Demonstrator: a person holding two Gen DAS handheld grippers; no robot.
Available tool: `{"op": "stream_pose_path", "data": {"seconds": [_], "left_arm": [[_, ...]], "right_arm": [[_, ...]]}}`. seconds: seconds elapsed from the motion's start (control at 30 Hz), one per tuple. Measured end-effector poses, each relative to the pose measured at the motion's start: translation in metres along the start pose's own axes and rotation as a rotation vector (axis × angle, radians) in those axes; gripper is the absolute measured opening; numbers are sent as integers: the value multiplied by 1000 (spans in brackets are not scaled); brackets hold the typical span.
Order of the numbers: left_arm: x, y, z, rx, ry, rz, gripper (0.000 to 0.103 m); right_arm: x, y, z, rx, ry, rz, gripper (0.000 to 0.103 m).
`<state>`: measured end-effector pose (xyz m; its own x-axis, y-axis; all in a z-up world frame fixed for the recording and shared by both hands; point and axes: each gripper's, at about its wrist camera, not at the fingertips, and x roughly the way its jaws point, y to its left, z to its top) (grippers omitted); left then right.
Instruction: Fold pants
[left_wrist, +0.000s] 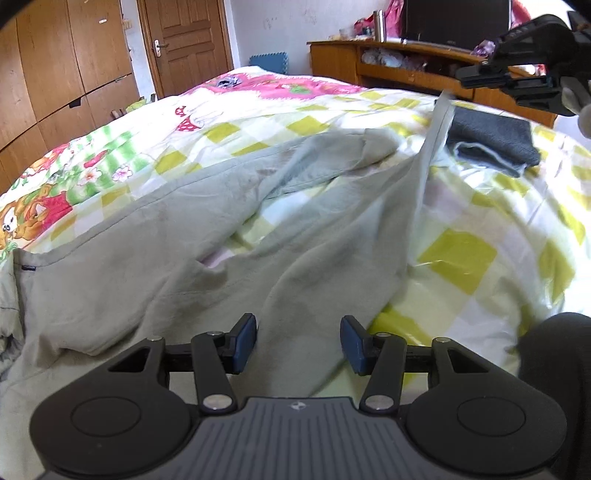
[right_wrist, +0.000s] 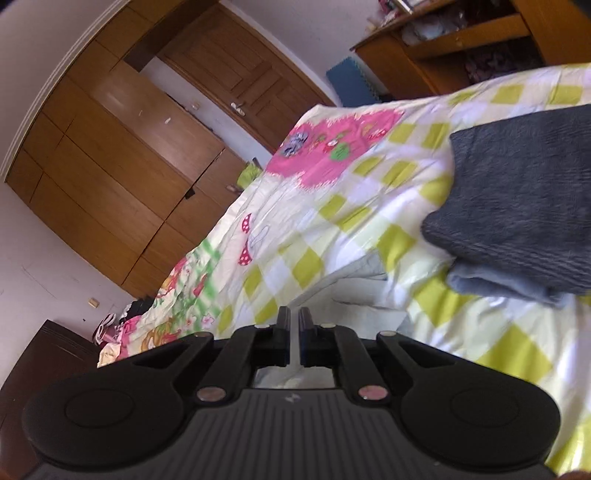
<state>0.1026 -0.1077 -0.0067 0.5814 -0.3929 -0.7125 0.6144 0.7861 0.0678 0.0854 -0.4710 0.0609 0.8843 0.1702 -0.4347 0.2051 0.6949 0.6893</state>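
Light grey-green pants (left_wrist: 155, 266) lie spread and rumpled on the bed. My left gripper (left_wrist: 298, 341) is open, hovering low over the near part of one leg, its blue pads on either side of the cloth. My right gripper (left_wrist: 480, 75) shows at the top right of the left wrist view, shut on the hem of the other leg (left_wrist: 428, 147) and holding it lifted and stretched above the bed. In the right wrist view the right gripper (right_wrist: 294, 334) is shut with a thin strip of pale cloth between its fingers; part of the pants (right_wrist: 354, 280) lies below.
The bed has a yellow-checked, cartoon-print quilt (left_wrist: 461, 258). A folded dark grey garment (left_wrist: 491, 136) lies at the far right of the bed, also in the right wrist view (right_wrist: 524, 206). A wooden wardrobe (left_wrist: 55, 74), a door (left_wrist: 184, 40) and a desk (left_wrist: 388, 62) stand beyond.
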Motion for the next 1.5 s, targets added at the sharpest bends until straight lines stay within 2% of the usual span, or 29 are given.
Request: {"op": "stream_pose_path", "data": {"seconds": [0.03, 0.13, 0.2, 0.27, 0.37, 0.47, 0.5, 0.57, 0.6, 0.77, 0.87, 0.97, 1.07, 1.1, 1.13, 1.17, 1.23, 1.3, 1.4, 1.43, 1.47, 1.5], "left_arm": [[1, -3, -3, 3, 6, -6, 65], [3, -9, -13, 19, 33, -2, 65], [0, -9, -14, 17, 30, 4, 66], [-3, -8, -14, 20, 24, 18, 71], [-4, -9, -14, 40, 22, 23, 73], [0, -12, -11, 53, 22, 31, 73], [2, -13, -8, 57, 20, 35, 73], [4, -13, -3, 59, 13, 36, 74], [6, -13, -1, 62, 14, 35, 74], [12, -7, 14, 92, 30, 29, 73], [5, -1, 27, 81, 4, 26, 73], [-9, 3, 35, 50, -22, 4, 73], [-15, -3, 29, 50, -13, -38, 73], [-14, -8, 23, 54, 2, -53, 73], [-13, -12, 17, 60, 23, -70, 73], [-12, -17, 10, 66, 43, -84, 73], [-12, -23, -3, 73, 73, -93, 73], [-19, -23, -11, 65, 78, -95, 73], [-32, -11, -16, 35, 66, -69, 74], [-37, -5, -18, 22, 61, -57, 74], [-40, 2, -20, 12, 57, -42, 74], [-43, 9, -22, 3, 54, -19, 74]], "right_arm": [[-1, -5, -5, -6, 14, -35, 10], [15, -28, -28, 18, 153, -130, 14], [24, -41, -42, 51, 194, -152, 27], [29, -50, -50, 91, 208, -171, 51], [38, -59, -49, 129, 191, -146, 56], [51, -62, -41, 147, 168, -156, 58], [55, -62, -38, 159, 161, -146, 55], [61, -56, -31, 140, 161, -130, 13], [62, -51, -27, 129, 169, -122, 7], [61, -14, 4, 95, 145, -1, 5], [45, 20, 28, 23, 100, 85, 4], [17, 37, 40, -38, 79, 103, 4], [-5, 16, 25, -50, 91, 5, 5], [-6, 4, 16, -57, 118, -66, 5], [-4, -14, 3, -61, 170, -170, 9], [-2, -30, -7, -45, 202, -262, 9], [1, -58, -25, -50, 250, -397, 10], [-5, -61, -32, -73, 226, -459, 11], [-7, -32, -35, -201, 173, -472, 13], [-4, -19, -36, -264, 168, -475, 23], [0, -9, -37, -309, 167, -472, 41], [4, -3, -36, -329, 172, -474, 50]]}}
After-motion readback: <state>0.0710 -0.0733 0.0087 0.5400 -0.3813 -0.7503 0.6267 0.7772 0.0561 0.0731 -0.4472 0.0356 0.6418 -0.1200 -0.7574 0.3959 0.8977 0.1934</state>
